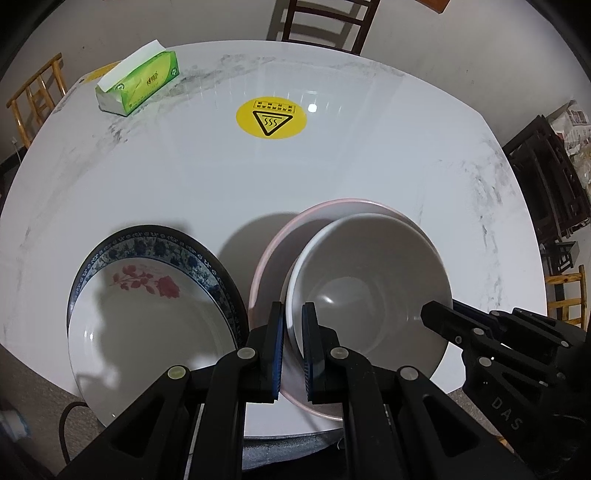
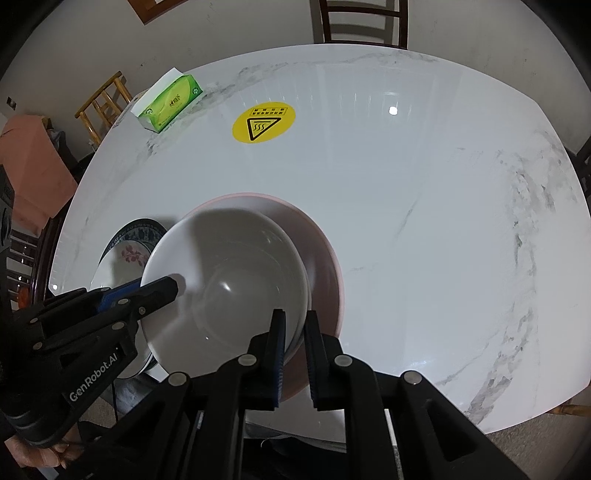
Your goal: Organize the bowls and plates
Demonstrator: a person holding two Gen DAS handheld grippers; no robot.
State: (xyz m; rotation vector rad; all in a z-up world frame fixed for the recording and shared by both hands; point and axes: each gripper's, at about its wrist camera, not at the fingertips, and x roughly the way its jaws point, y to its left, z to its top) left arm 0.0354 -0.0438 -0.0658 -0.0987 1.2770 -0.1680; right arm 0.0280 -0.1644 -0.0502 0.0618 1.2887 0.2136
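Pinching opposite edges of the white bowl (image 1: 369, 288), the left gripper (image 1: 293, 347) and right gripper (image 2: 294, 354) both clamp its rim — mouth up, slightly tilted, nested in the pink bowl (image 2: 325, 258). Left of the left gripper sits the floral plate (image 1: 147, 314) — flat on the table (image 1: 332, 166).

A green tissue box (image 1: 138, 85) is seen at the far left of the white marble counter (image 1: 369, 166), with a round yellow hot-surface sticker (image 1: 271, 118) near its middle. Wooden chairs (image 1: 325, 22) are placed around.
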